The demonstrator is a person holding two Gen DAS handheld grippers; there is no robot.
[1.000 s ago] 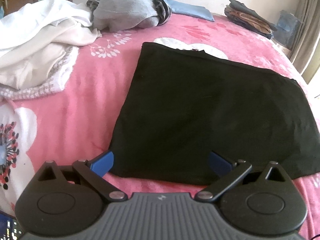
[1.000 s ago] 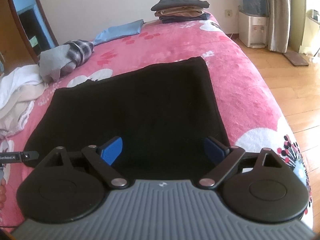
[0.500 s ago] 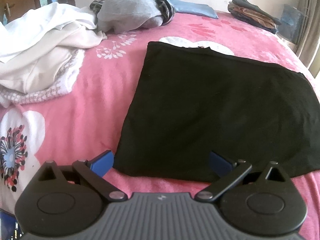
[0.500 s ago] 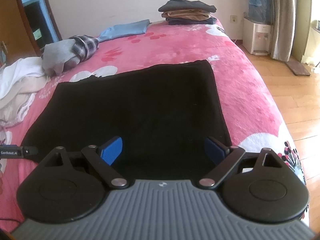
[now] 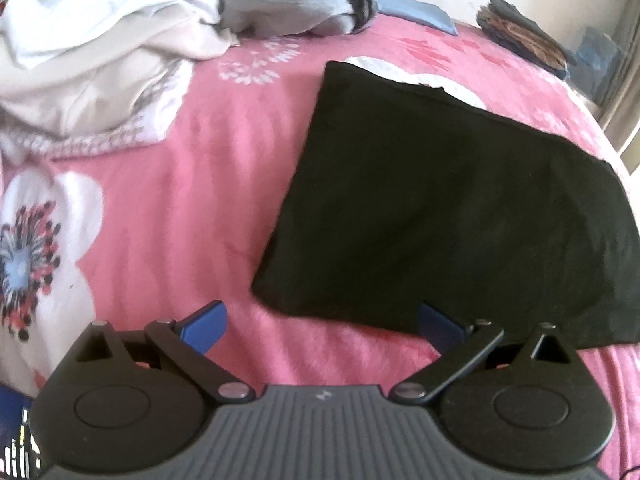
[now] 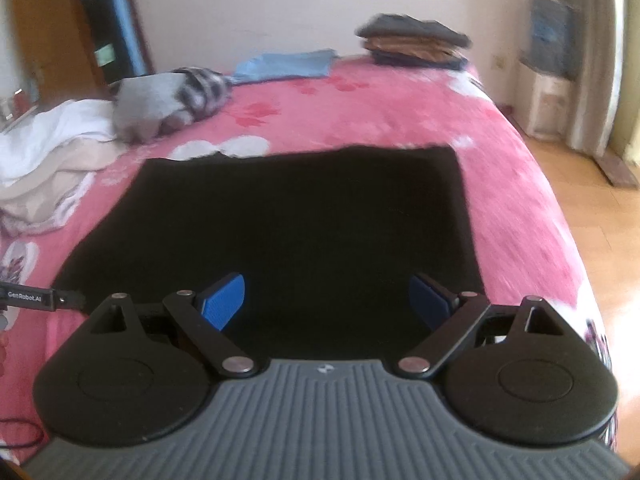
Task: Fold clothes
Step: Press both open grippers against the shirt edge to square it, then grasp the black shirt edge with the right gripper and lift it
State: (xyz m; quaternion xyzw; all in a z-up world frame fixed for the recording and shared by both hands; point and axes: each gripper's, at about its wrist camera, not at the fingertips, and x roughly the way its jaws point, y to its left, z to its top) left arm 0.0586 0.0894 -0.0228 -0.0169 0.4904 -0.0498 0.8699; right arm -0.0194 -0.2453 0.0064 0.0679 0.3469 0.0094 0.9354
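A black garment [image 5: 460, 208] is laid flat on the pink bed [image 5: 180, 200], already folded into a rough rectangle. The left gripper [image 5: 322, 322] is spread wide and empty at its near left corner; the right gripper [image 6: 330, 298], likewise released, is poised above its near edge. The cloth is judged soft, light and limp; near corners are best pinched through all layers.

Black rectangular cloth garment [image 5: 452, 208] [image 6: 276, 232] | folded flat, smooth | lying spread on pink floral bedspread [image 5: 180, 208], near its front edge
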